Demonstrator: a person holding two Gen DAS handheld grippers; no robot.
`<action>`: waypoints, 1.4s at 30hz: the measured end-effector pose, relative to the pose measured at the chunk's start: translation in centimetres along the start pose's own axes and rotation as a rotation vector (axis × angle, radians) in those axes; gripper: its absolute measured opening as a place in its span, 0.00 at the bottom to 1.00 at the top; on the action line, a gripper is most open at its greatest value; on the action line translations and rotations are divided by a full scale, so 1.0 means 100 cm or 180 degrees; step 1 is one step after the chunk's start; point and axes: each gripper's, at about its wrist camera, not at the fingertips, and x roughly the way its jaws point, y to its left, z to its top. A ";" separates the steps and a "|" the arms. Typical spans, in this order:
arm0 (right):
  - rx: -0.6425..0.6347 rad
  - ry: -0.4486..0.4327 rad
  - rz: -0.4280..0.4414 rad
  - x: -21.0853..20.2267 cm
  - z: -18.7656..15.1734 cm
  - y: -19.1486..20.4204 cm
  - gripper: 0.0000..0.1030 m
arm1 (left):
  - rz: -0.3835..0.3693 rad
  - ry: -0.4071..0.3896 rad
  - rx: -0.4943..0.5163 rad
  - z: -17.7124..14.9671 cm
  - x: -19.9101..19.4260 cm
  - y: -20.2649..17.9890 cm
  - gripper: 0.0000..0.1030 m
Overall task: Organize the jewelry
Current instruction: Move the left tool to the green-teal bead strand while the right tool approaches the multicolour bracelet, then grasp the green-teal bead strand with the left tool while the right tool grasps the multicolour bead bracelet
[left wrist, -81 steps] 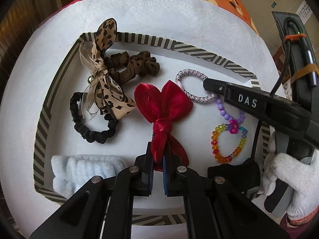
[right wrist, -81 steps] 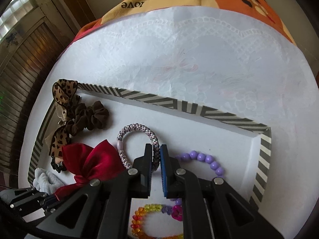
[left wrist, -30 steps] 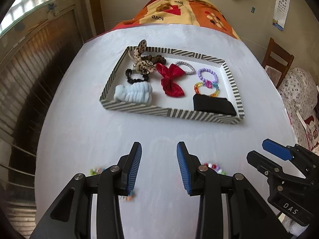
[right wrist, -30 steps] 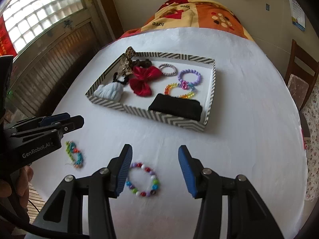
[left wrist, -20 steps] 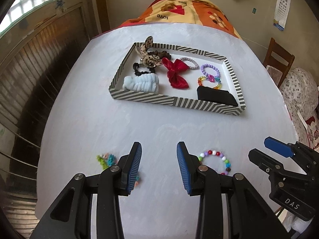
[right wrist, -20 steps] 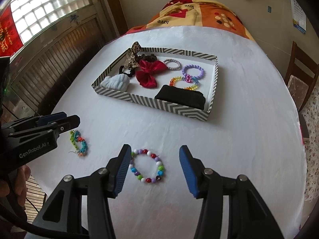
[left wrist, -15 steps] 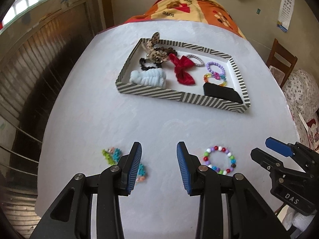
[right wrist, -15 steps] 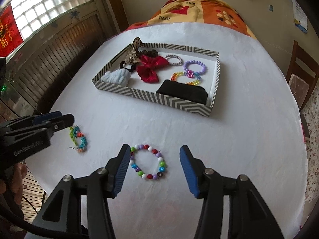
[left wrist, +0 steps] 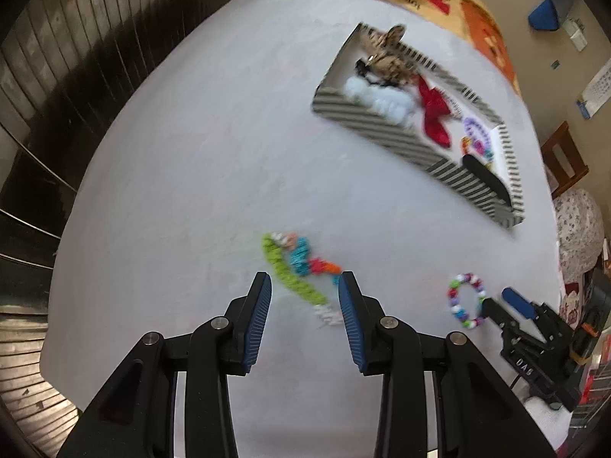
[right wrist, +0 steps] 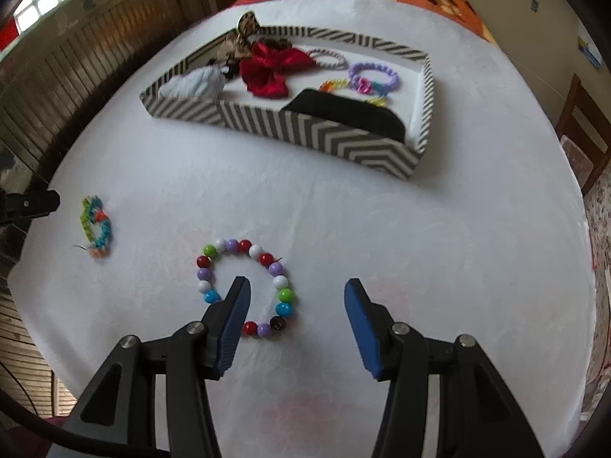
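Currently left gripper (left wrist: 304,307) jaws are wide open, empty, hovering over the woven multicolour bracelet (left wrist: 296,263) lying flat on the white counter (left wrist: 191,152). Right gripper (right wrist: 296,305) jaws are also apart, holding nothing; its left finger sits inside the ring of the beaded bracelet (right wrist: 244,286), right finger outside it. Striped tray (right wrist: 305,129) sits further back, holding a red bow (right wrist: 271,66), hair ties and bracelets.
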 end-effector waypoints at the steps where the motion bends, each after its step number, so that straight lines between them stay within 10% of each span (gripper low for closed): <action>1: -0.0031 0.0015 -0.0029 0.004 0.000 0.001 0.52 | 0.0016 0.0041 0.0010 -0.002 0.005 0.002 0.26; 15: -0.0185 -0.0051 -0.0151 0.023 0.010 0.011 0.52 | 0.0178 0.0159 0.0066 0.003 0.037 0.004 0.26; 23: -0.0318 -0.0116 -0.0008 0.022 0.015 0.017 0.10 | 0.0039 0.0002 0.0179 0.004 0.033 0.001 0.00; 33: -0.0051 -0.0469 0.0309 -0.033 0.025 -0.001 0.09 | -0.0101 -0.0337 0.0384 0.020 -0.020 -0.016 0.00; 42: -0.0005 -0.0669 0.0374 -0.066 0.027 -0.004 0.09 | 0.0082 -0.0093 0.0220 0.014 0.003 -0.012 0.00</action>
